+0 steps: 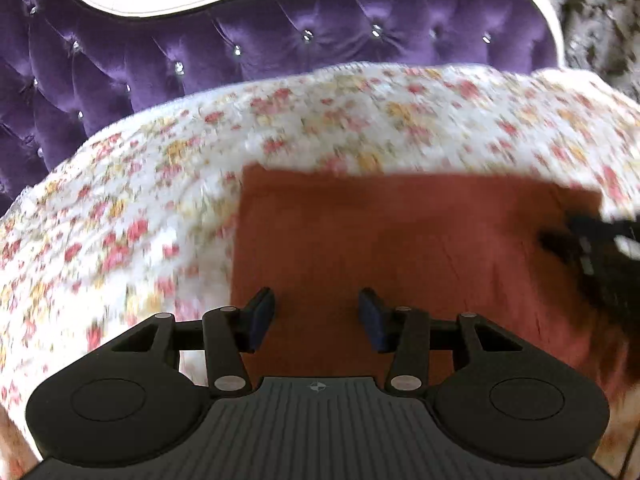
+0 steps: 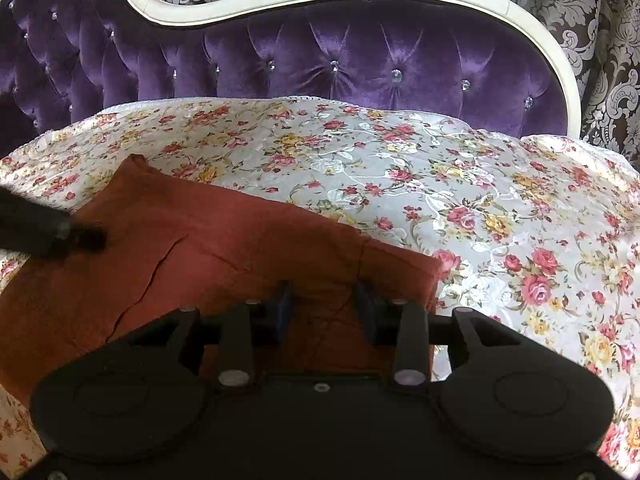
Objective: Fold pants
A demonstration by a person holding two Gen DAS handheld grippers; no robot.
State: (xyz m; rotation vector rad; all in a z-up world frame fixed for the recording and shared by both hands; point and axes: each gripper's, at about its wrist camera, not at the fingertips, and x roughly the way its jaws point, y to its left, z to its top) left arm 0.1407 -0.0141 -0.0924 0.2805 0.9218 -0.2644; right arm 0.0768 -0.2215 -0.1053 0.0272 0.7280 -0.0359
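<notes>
Because the rust-red woven cotton pants (image 2: 248,248) lie folded in a soft, light, limp rectangle on the floral quilted bedspread (image 2: 460,184), they should drape and slide rather than hold shape — best pinched at a corner or folded edge. Creases run across the matte cloth. Above them, the left tool (image 1: 316,316) and the right tool (image 2: 324,308) hover with jaws apart, gripping nothing.

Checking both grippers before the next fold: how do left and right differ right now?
The left gripper hangs over the pants' left edge, its view motion-blurred; the right gripper hangs near their right edge, its view sharp. Shared: both are open with blue pads, nothing between the fingers, above the floral bedspread.
</notes>
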